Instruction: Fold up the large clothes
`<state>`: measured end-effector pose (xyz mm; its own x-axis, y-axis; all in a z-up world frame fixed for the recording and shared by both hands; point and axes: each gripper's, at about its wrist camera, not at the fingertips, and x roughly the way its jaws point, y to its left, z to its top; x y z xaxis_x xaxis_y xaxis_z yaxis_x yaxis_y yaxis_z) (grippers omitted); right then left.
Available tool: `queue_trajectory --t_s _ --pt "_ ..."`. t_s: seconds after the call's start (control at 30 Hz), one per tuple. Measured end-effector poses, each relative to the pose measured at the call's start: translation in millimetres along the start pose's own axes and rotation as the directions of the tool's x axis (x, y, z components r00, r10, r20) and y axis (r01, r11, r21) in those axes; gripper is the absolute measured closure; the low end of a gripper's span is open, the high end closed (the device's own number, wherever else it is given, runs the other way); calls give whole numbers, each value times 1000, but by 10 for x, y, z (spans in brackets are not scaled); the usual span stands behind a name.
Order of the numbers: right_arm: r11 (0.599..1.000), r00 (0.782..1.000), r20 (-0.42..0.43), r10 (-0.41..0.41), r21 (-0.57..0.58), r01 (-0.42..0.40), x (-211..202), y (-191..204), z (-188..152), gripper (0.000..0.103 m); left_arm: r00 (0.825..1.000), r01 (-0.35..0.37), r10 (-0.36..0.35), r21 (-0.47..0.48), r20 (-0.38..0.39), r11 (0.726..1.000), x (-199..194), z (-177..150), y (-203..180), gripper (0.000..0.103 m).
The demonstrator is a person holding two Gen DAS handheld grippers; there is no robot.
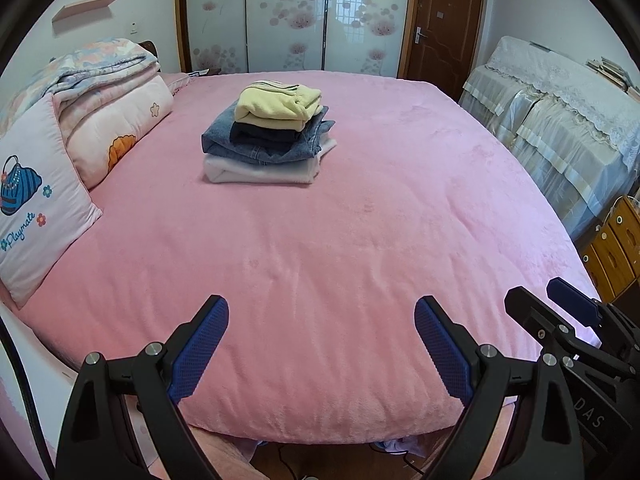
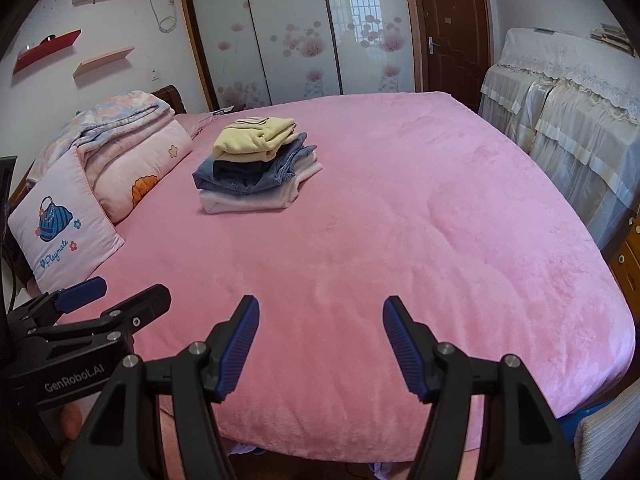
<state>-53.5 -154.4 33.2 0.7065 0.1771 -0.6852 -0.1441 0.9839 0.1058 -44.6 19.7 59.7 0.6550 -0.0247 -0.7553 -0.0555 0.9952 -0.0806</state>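
A stack of folded clothes (image 1: 270,136) sits on the pink bed (image 1: 320,240) toward its far left: a yellow garment on top, dark and denim pieces under it, a white one at the bottom. It also shows in the right wrist view (image 2: 256,168). My left gripper (image 1: 322,320) is open and empty over the bed's near edge. My right gripper (image 2: 320,320) is open and empty beside it, also over the near edge. Each gripper shows at the edge of the other's view, the right gripper (image 1: 560,304) and the left gripper (image 2: 116,292).
A pink pillow (image 1: 36,204) and rolled quilts (image 1: 104,100) lie along the bed's left side. A lace-covered cabinet (image 1: 560,120) stands to the right, wooden drawers (image 1: 616,240) near it. Wardrobe doors (image 1: 288,16) and a brown door (image 1: 444,24) are behind the bed.
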Motion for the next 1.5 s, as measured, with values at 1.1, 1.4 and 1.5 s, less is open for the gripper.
queue_trajectory --t_s 1.1,1.4,1.5 --pt "1000 1000 -4 -12 -1 12 -4 21 -1 27 999 -19 19 7 -28 1000 46 -7 57 10" --pt "1000 1000 -16 -11 1 11 14 23 -41 27 999 -28 28 8 -44 1000 98 7 80 10" --pt "1000 1000 -19 -12 1 12 19 29 -41 27 998 -29 30 7 -47 1000 105 4 78 10"
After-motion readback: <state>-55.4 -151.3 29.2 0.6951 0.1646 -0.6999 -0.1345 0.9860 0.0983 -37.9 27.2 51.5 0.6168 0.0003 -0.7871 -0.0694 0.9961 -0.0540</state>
